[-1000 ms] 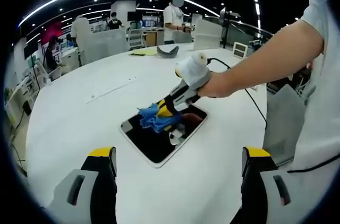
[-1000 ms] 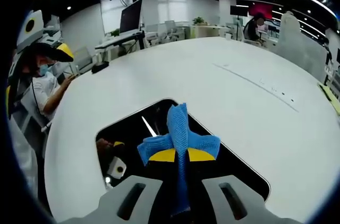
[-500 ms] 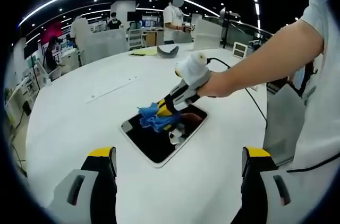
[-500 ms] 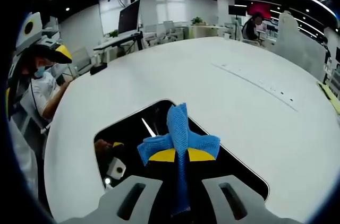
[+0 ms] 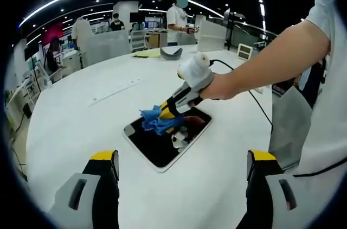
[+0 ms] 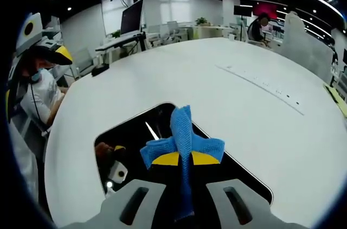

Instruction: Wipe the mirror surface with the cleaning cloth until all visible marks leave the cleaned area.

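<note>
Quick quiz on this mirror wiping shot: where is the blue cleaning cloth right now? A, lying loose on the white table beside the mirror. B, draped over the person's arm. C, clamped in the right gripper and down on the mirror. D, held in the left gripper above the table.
C: the blue cleaning cloth is pinched between the jaws of the right gripper and sits on the dark mirror, while the left gripper hangs open.
</note>
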A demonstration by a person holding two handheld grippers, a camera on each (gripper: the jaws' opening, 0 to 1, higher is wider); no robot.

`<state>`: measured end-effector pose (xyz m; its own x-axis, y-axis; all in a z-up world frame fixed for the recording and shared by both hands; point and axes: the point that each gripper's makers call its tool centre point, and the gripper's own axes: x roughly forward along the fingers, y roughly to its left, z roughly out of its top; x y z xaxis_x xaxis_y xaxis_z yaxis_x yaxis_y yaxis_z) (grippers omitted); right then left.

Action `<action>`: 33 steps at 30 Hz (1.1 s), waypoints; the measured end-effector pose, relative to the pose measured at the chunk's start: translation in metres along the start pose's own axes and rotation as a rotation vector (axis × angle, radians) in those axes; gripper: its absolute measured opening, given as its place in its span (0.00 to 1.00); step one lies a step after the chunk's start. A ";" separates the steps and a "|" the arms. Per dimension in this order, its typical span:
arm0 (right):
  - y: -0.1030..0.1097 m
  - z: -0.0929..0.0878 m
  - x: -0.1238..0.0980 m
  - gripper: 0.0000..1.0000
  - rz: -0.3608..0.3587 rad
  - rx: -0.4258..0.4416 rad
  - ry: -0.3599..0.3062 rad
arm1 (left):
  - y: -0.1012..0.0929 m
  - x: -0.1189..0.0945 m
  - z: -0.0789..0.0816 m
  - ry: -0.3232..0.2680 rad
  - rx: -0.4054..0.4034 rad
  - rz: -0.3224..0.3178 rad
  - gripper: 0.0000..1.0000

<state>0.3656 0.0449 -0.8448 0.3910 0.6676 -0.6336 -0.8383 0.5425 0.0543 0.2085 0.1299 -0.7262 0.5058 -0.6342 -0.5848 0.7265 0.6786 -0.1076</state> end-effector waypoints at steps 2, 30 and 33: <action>-0.001 0.000 0.001 0.01 0.001 -0.004 0.001 | 0.000 0.000 0.000 0.000 -0.001 0.002 0.99; -0.005 0.013 0.016 0.01 0.026 -0.071 0.050 | 0.005 0.000 0.001 -0.004 -0.002 0.002 0.99; -0.003 0.016 0.019 0.01 0.032 -0.074 0.054 | 0.006 -0.001 0.000 -0.004 -0.006 0.003 0.99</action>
<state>0.3820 0.0640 -0.8453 0.3441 0.6548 -0.6730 -0.8768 0.4805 0.0192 0.2121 0.1344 -0.7266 0.5100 -0.6335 -0.5819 0.7222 0.6828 -0.1104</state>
